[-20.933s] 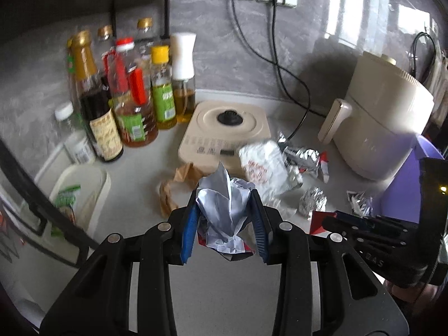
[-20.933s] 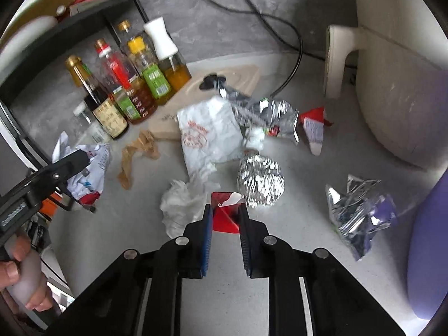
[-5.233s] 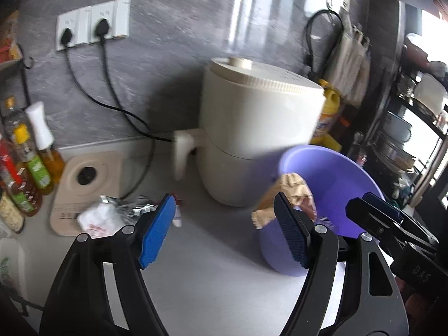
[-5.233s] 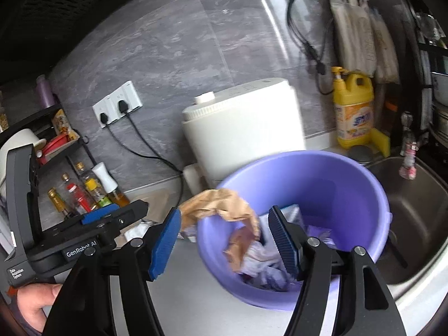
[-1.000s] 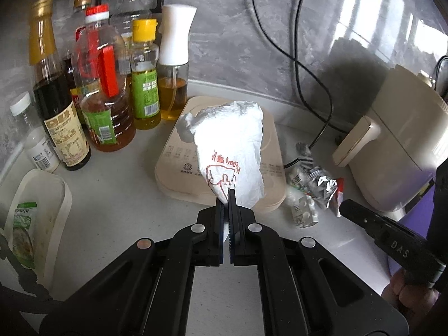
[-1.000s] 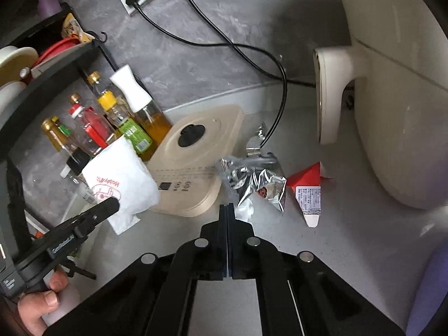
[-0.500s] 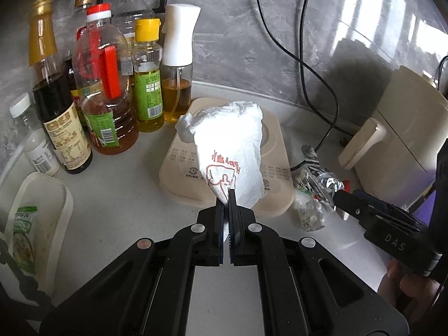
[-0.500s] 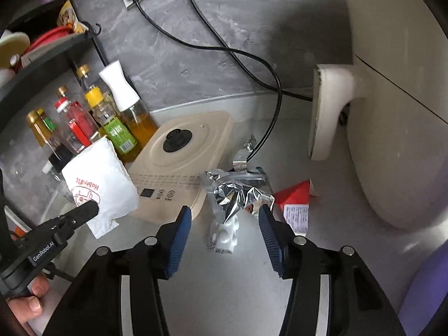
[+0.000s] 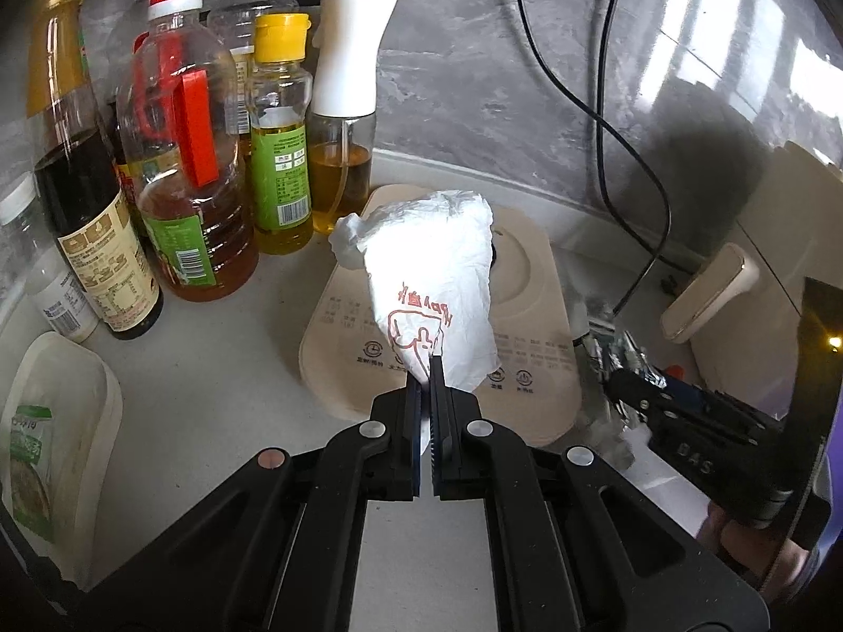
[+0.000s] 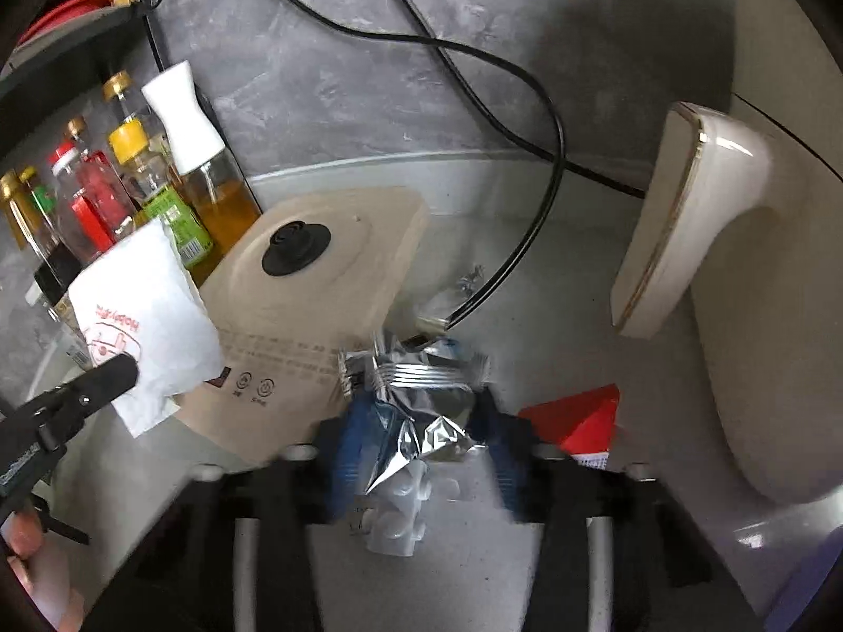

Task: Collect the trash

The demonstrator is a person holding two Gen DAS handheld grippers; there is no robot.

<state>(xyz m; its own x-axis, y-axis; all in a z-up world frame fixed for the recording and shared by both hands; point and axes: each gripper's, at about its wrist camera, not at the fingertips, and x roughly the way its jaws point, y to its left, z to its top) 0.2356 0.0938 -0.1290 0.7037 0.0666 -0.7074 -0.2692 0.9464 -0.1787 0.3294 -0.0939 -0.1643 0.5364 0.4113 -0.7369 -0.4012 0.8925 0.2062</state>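
My left gripper (image 9: 427, 368) is shut on a white paper bag with red print (image 9: 432, 284) and holds it up over the beige cooker base (image 9: 532, 363). The bag also shows in the right wrist view (image 10: 147, 321). My right gripper (image 10: 421, 421) is open, its blue pads on either side of a crumpled silver foil wrapper (image 10: 421, 400) on the counter. A white blister pack (image 10: 400, 511) lies under the wrapper. A red and white carton (image 10: 579, 426) lies just right of it.
Oil and sauce bottles (image 9: 179, 158) stand at the back left. A white tray (image 9: 52, 442) sits at the left edge. A cream air fryer (image 10: 737, 263) stands right, with a black cord (image 10: 527, 105) across the wall. A purple basin edge (image 10: 822, 579) shows at far right.
My right gripper has opened and moved forward and down until its pads straddle the foil wrapper. My left gripper still holds the white bag, nearly still.
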